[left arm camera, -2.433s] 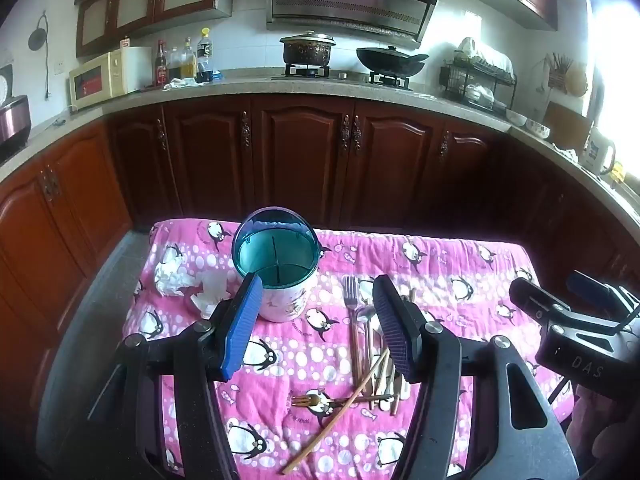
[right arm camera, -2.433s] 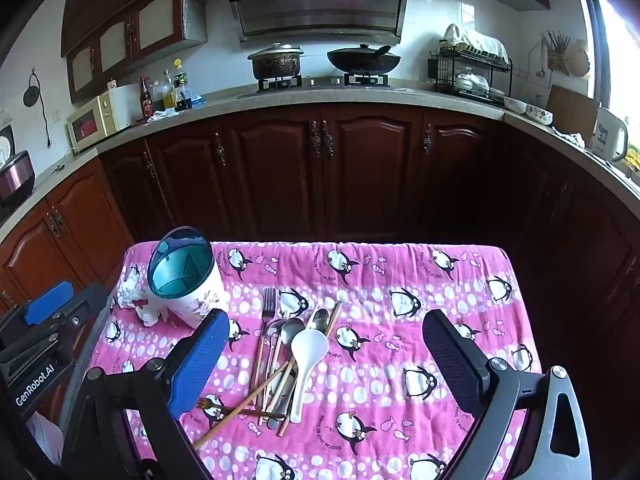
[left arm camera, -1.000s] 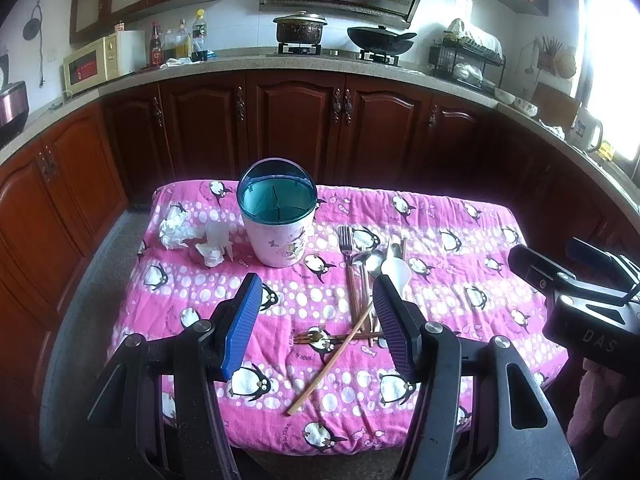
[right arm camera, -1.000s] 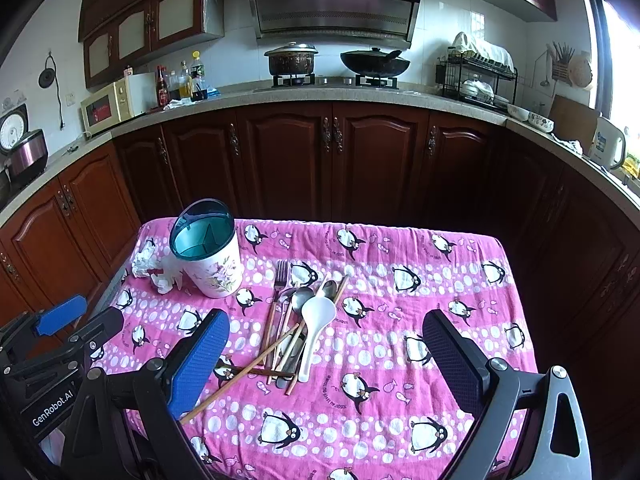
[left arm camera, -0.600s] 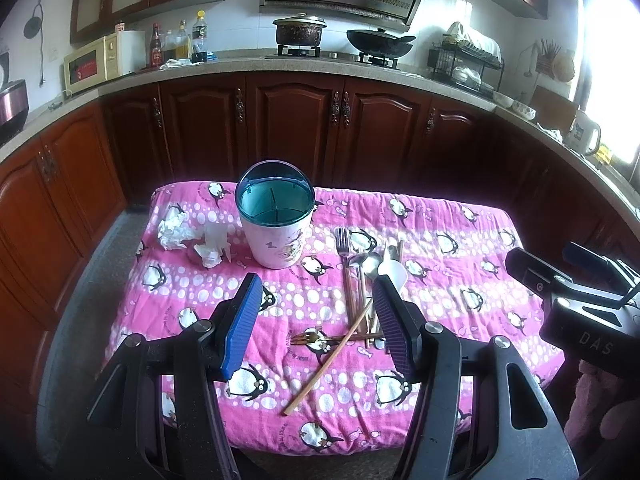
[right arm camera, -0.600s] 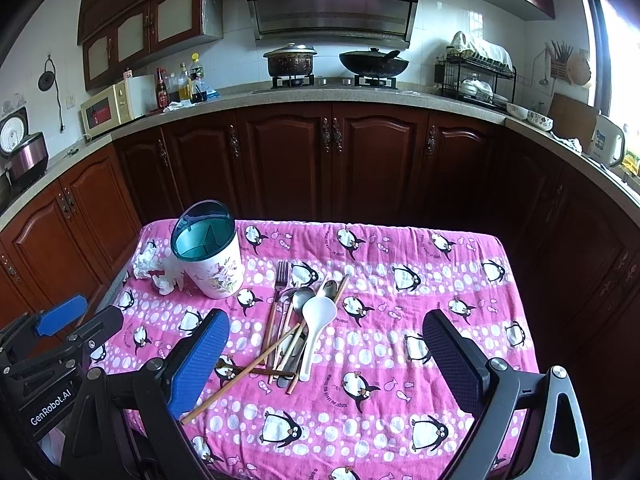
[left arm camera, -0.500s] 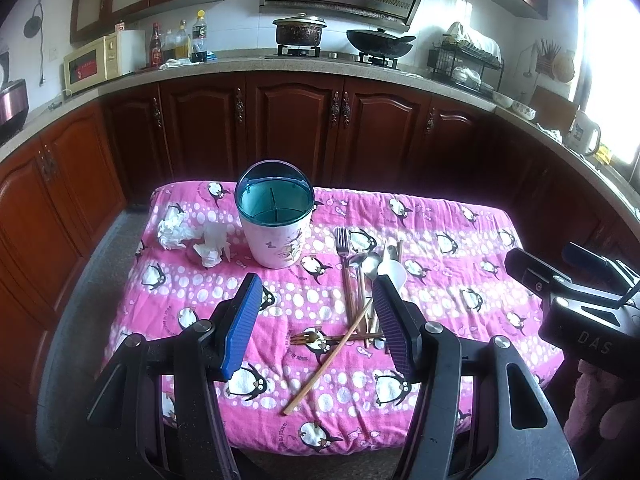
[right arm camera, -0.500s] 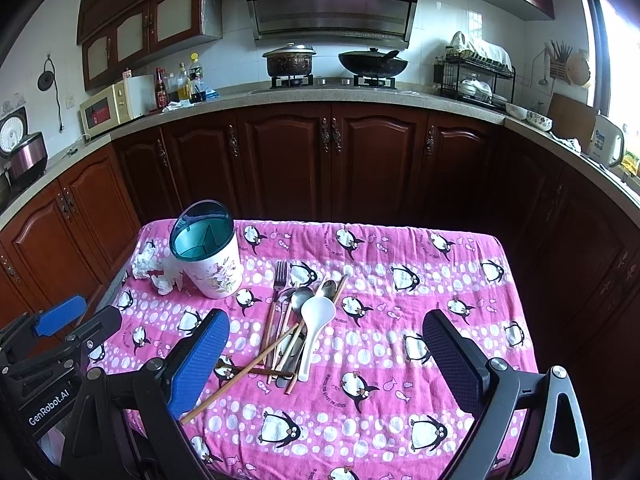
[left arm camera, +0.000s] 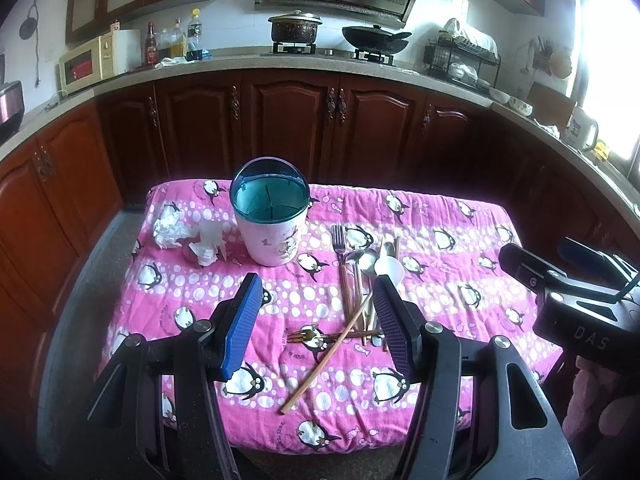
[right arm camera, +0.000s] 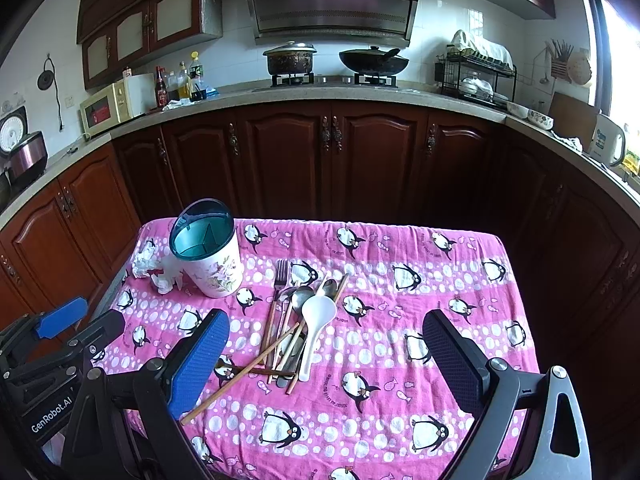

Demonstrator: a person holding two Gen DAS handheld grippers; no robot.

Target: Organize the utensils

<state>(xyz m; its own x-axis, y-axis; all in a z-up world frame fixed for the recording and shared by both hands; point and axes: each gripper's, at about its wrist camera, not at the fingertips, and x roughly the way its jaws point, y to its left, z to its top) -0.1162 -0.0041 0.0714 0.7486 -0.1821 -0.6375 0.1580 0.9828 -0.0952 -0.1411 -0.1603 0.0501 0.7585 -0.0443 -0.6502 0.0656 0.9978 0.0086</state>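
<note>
**Everything else going on in this kitchen**

The table wears a pink penguin-print cloth [right arm camera: 400, 360], with crumpled tissues [left arm camera: 172, 230] lying near its far left corner. Behind it runs a curved counter over dark wooden cabinets [right arm camera: 332, 160]. On the stove there's a lidded pot [right arm camera: 289, 58] and a black wok [right arm camera: 374, 60] side by side under the range hood [right arm camera: 332, 4]. Off to the left sit a cream microwave [right arm camera: 116, 108] and a few bottles [right arm camera: 180, 82] just beside it, plus a rice cooker [right arm camera: 20, 144] at the far left edge. To the right: a dish rack [right arm camera: 476, 76], 2 small bowls [right arm camera: 530, 114] and a white kettle [right arm camera: 608, 140] by the bright window.
</note>
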